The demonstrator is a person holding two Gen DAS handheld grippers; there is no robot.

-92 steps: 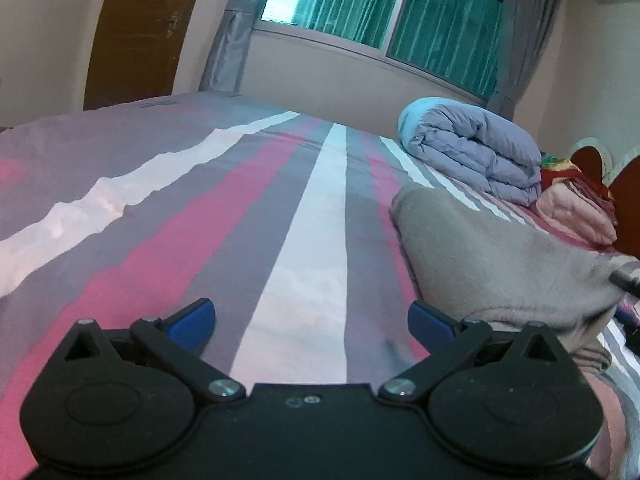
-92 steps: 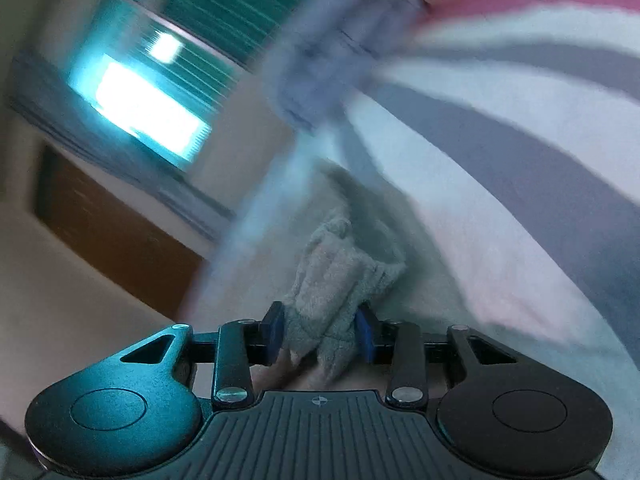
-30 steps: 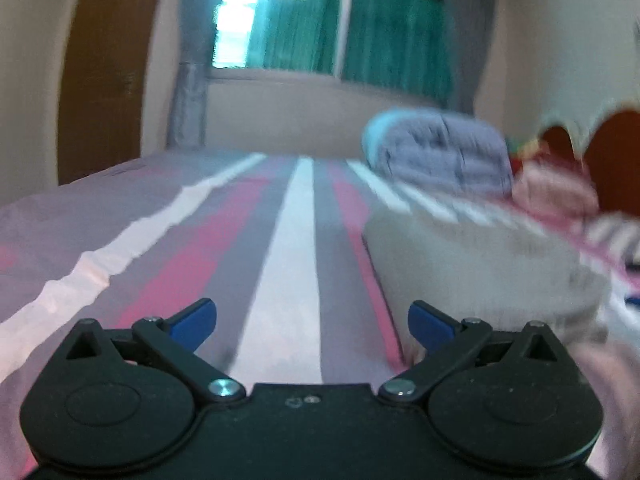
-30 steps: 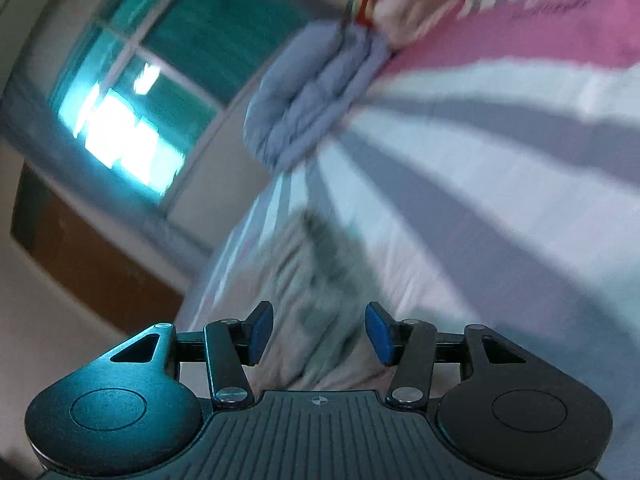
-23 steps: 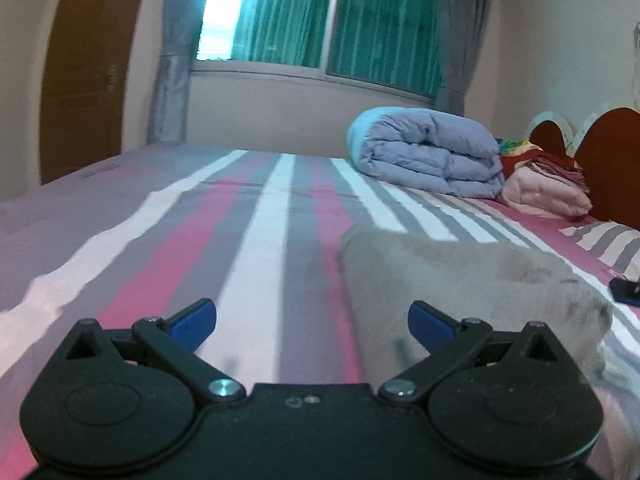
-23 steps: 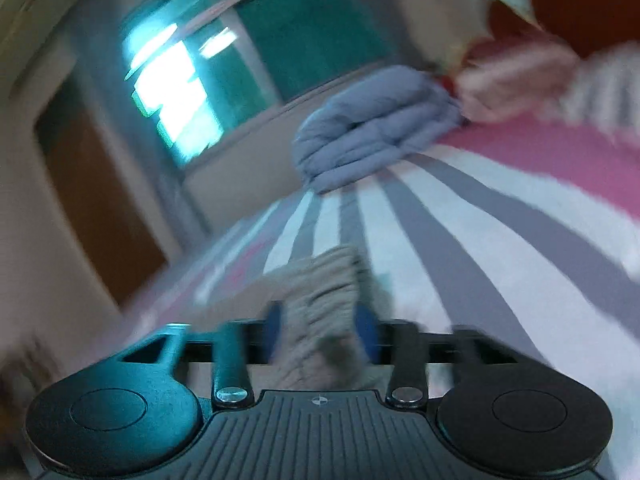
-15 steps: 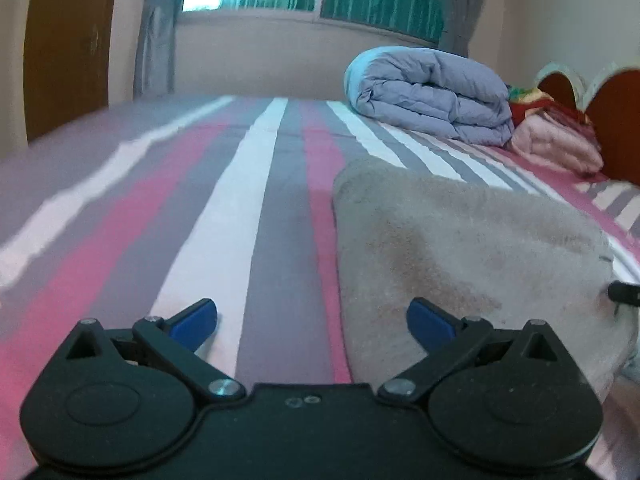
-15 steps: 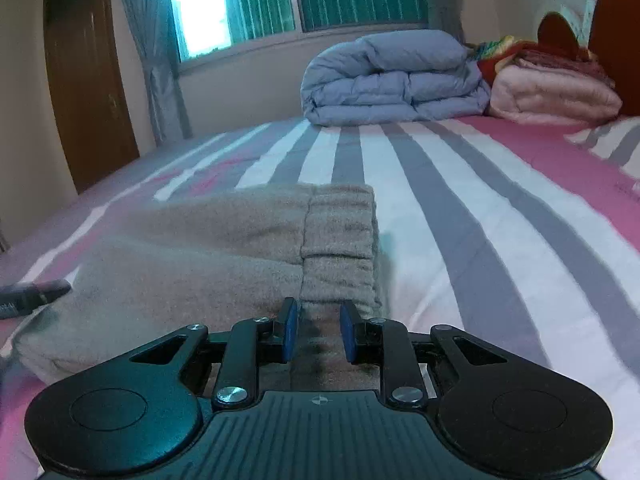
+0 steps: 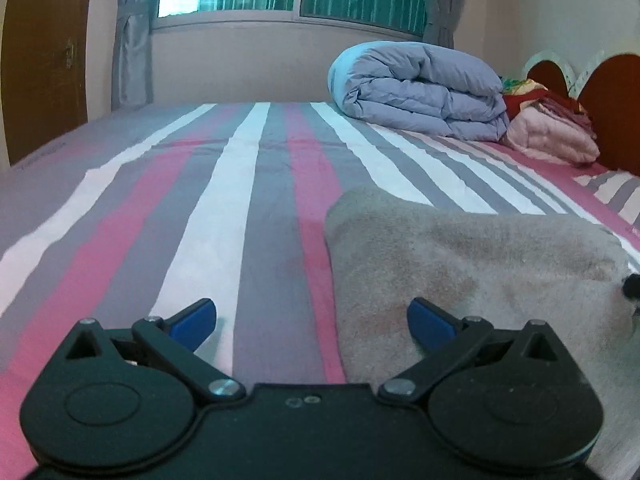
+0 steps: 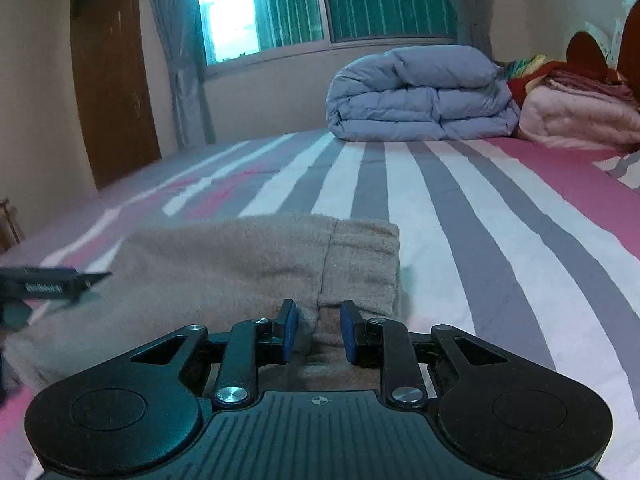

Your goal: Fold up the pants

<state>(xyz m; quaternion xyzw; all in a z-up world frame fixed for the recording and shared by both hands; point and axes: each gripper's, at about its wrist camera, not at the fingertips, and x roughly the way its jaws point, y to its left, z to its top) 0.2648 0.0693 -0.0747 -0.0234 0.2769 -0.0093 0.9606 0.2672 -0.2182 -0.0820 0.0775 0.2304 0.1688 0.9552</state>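
Pants [image 10: 224, 260]: beige, fuzzy, lying as a folded slab on bed; seen from R wrist cam the long axis runs left-right, ribbed band [image 10: 360, 264] at right end.
Bed [image 9: 240, 184]: striped sheet, pink/grey/white; blue duvet [image 9: 420, 88] rolled up far back, well apart from pants.
R gripper [image 10: 316, 334]: clenched on pants at near edge, by the ribbed band; fabric bunched btwn blue pads.
L gripper [image 9: 312, 318]: released, jaws wide, nothing btwn; pants' left end sits just fwd-right, right pad over fabric, left pad over bare sheet.
Key relation: R already grips right end; L nearer the left end, likely needs a small shift right to take it.
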